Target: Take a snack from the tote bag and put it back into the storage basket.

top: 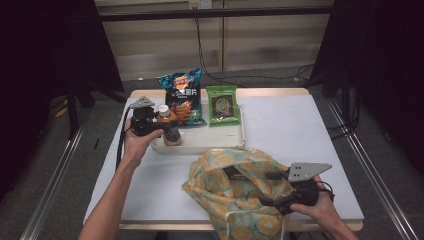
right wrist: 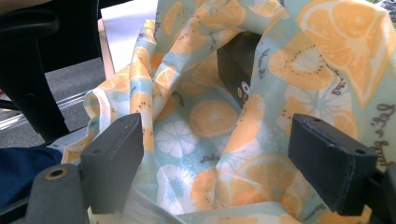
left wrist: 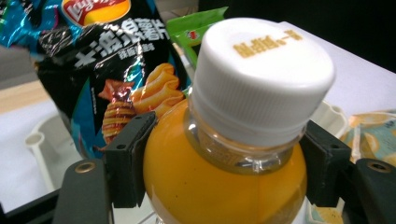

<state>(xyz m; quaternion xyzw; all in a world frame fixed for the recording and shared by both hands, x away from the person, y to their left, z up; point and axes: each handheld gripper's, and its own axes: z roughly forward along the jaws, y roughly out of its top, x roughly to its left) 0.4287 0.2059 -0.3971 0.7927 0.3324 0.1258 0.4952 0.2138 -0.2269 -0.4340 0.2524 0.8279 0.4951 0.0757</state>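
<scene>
Left claw [top: 167, 129] clamped on orange juice bottle [left wrist: 224, 172] at shoulder below white cap [left wrist: 264, 70]; bottle upright over near-left corner of white tray [top: 200, 146]. Chip bag [top: 182, 97], then green snack pack [top: 222, 105], lay in tray behind. Right of that: citrus-print cloth bag [top: 230, 192] on tabletop [top: 295, 135], mouth open. Right claw [top: 272, 189] jaws apart, straddling bag rim fabric; grip on it not discernible.

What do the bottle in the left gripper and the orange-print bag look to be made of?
Bottle: probably clear glossy plastic, orange liquid showing through; ribbed white cap, matte plastic. Bag: soft thin fabric or coated cloth, judging by its limp folds.
</scene>
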